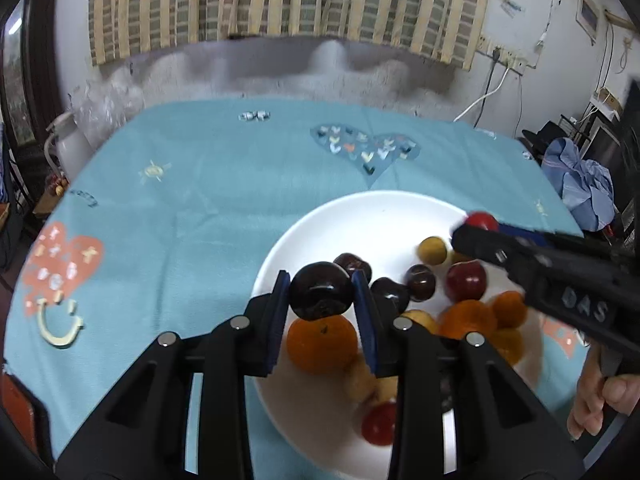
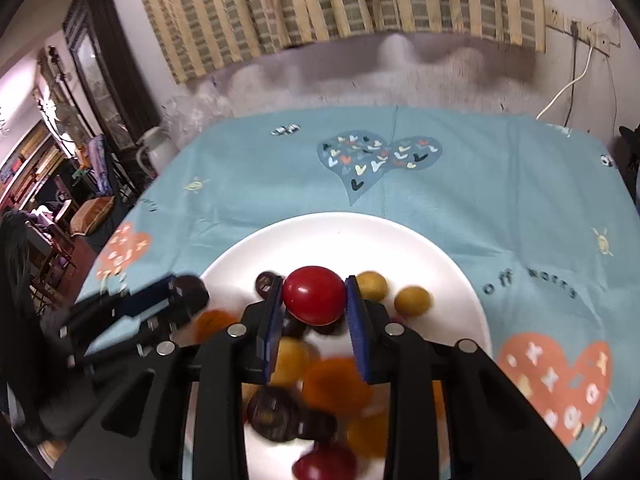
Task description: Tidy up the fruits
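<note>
A white plate (image 1: 360, 216) on the teal tablecloth holds several fruits: dark plums, oranges, yellow and red ones. My left gripper (image 1: 322, 292) is shut on a dark plum (image 1: 320, 290), held above the plate's left side over an orange (image 1: 322, 344). In the right wrist view my right gripper (image 2: 314, 298) is shut on a red fruit (image 2: 314, 294) above the plate (image 2: 360, 236). The right gripper (image 1: 476, 226) also shows at the right of the left view with the red fruit (image 1: 482, 221) at its tip. At the left of the right view sits the left gripper (image 2: 180, 292) with its plum (image 2: 192, 286).
The teal tablecloth (image 1: 208, 184) with heart prints stretches beyond the plate to a grey blanket and striped curtain at the wall. A hand (image 1: 600, 404) grips the right tool. Blue cloth (image 1: 580, 184) lies off the table's right edge; furniture stands at the left.
</note>
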`<state>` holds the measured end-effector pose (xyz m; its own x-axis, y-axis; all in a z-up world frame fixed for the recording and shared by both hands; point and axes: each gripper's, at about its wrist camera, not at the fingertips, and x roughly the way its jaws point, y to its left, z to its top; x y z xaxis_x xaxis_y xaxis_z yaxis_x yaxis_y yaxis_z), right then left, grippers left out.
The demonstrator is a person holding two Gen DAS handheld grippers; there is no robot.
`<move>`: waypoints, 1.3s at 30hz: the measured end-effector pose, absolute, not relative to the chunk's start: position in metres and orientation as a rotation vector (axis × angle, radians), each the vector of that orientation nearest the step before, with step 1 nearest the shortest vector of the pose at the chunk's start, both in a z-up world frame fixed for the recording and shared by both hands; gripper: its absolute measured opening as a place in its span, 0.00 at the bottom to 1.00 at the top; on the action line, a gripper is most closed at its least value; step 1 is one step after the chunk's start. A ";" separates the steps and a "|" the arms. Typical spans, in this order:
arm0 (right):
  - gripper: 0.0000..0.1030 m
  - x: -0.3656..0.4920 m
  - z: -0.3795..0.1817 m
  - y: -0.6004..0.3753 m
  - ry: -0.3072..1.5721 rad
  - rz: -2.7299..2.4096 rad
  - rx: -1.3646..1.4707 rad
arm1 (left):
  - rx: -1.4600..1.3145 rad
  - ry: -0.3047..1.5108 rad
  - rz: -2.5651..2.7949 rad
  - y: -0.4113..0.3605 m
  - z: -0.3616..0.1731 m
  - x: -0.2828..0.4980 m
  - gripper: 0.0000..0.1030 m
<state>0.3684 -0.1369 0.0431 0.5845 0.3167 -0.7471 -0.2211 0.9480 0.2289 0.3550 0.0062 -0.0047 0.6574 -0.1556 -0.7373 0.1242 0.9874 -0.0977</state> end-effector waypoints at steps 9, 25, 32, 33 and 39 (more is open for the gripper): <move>0.34 0.400 0.022 -0.137 0.980 0.265 0.120 | -0.059 0.817 -0.140 0.008 -0.014 0.366 0.53; 0.67 0.351 0.087 -0.176 0.770 0.280 0.211 | -0.063 0.771 -0.099 0.031 0.017 0.326 0.55; 0.68 0.269 0.121 -0.180 0.705 0.335 0.207 | -0.066 0.714 -0.093 0.038 0.044 0.258 0.60; 0.68 0.257 0.125 -0.178 0.695 0.341 0.200 | -0.064 0.708 -0.092 0.038 0.047 0.250 0.61; 0.69 0.171 0.149 -0.171 0.603 0.397 0.158 | -0.056 0.653 -0.090 0.036 0.065 0.186 0.68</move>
